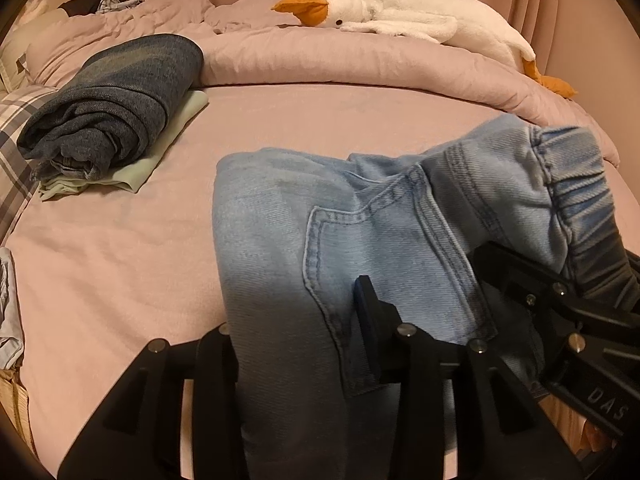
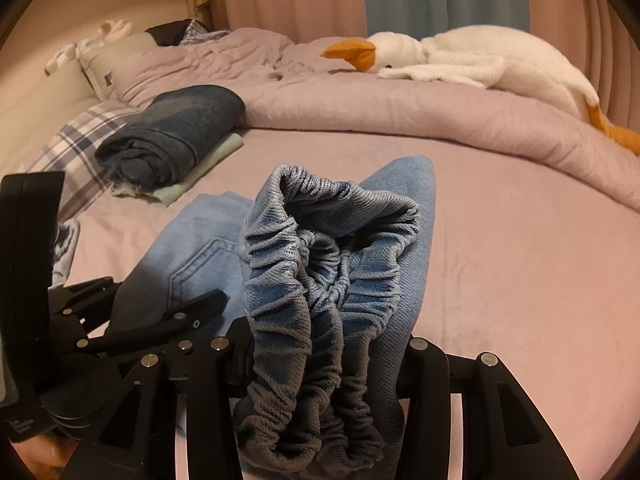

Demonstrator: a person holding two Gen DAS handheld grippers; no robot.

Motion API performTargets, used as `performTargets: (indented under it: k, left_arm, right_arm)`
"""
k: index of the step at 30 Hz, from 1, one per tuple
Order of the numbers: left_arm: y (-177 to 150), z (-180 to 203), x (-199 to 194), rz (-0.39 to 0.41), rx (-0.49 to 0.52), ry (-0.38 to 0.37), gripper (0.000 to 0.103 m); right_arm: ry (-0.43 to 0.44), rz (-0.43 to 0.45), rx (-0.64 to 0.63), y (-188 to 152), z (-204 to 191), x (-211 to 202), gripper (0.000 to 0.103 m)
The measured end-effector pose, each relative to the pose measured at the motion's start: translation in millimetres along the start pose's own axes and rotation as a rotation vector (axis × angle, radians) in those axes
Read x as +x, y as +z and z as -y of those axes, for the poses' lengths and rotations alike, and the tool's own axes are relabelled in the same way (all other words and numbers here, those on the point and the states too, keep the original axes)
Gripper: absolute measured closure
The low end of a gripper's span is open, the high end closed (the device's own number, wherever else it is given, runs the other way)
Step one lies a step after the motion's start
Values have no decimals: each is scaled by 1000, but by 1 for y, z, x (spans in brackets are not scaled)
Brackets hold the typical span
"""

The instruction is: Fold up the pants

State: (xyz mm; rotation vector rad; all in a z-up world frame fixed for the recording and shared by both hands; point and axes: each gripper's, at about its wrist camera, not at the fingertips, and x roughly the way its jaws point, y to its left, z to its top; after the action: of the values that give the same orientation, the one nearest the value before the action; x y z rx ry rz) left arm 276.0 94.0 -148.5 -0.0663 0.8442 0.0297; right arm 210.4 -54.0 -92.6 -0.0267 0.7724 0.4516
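Here both grippers' jaws pinch the light-blue pants over the bed.

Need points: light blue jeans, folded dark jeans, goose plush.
light blue jeans [image 1: 272, 216]: left wrist view, flat leg panel.
folded dark jeans [image 1: 120, 104]: left wrist view, top fold.
goose plush [image 2: 460, 56]: right wrist view, white body.

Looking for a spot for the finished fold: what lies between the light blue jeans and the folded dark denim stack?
Only bare pink bedsheet, clearest in the left wrist view.
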Motion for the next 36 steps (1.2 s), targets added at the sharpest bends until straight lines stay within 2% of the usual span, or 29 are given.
performTargets:
  k: [15,21,24,33,36]
  left_arm:
    - [-1,-3,4,-3,2,0,52]
    - [-2,-8,5,-8,-10,30,31]
    - [-3,-10,5,-8,-4,41,26]
    - [-8,-18,-8,4,-15,46,25]
    - [-11,-23,-16,15,-5,66,25]
  right_arm:
    - [61,-52,121,-9,25,16,50]
    - [71,-78,189,-12,34,20,40]
    - [81,-81,217,-14,38,19,39]
    - [148,-89,330,-23,60,2,38]
    - [123,-79,325,-23,60,-8,38]
